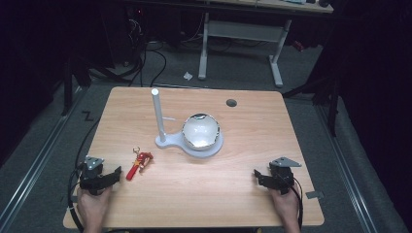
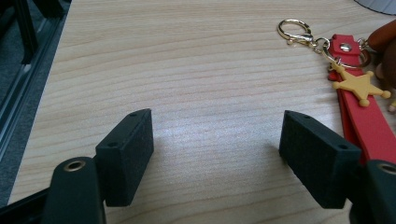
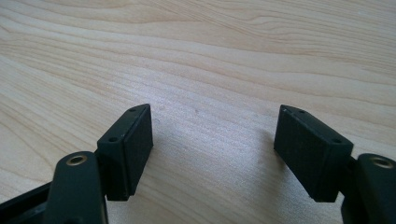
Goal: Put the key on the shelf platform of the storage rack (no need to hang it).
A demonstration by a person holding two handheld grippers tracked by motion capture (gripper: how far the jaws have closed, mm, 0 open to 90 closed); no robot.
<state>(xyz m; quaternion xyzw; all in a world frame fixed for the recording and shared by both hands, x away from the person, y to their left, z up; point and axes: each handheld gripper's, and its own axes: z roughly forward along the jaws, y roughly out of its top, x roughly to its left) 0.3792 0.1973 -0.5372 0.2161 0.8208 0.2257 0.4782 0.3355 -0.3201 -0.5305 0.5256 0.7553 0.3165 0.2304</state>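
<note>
On the wooden table [image 1: 243, 194], a red keychain [image 1: 138, 163] with a gold ring and a yellow star charm lies flat, just beside the left gripper [image 1: 114, 176] — at about one o'clock from its tips in the high view. In the left gripper view the keychain [image 2: 359, 102] sits at roughly two o'clock from the left gripper [image 2: 217, 154], its red strap running down past the outer side of the right-hand jaw, very close to it, not between the jaws. The jaws stand wide apart, released, with bare wood between them.

The right gripper [image 1: 256, 174] rests near the table's near right corner, well apart from the keychain — at about three o'clock from it. Its jaws, seen in the right gripper view [image 3: 212, 144], are likewise spread and grasp nothing.

At about one o'clock from the keychain stands a white stand [image 1: 158, 116] with an upright post, its round base bearing a white bowl [image 1: 200, 131].
</note>
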